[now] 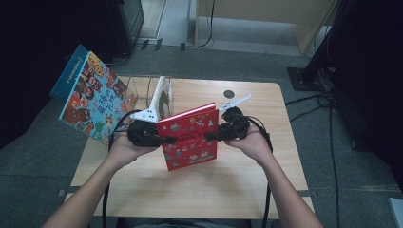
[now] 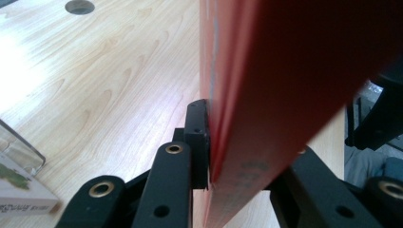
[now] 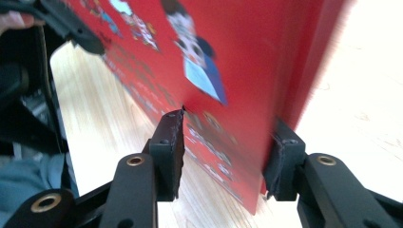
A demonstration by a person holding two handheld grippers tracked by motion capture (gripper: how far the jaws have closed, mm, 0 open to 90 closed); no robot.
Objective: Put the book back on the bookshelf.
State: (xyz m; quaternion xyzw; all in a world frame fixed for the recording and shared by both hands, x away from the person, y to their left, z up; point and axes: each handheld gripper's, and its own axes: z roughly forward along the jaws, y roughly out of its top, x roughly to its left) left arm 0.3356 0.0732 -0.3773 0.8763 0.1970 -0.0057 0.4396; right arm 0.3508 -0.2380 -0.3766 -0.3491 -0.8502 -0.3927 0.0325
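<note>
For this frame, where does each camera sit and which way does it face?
High view: above the person's side, looking forward and down at the table; forearms, both hands, left gripper and right gripper hold the red book upright.
Left gripper view: rides the left gripper, looking along its jaws, which clamp the book's edge.
Right gripper view: rides the right gripper, jaws straddling the book's cover; the other gripper shows at upper left.
All three share the red book and the wooden table.
</note>
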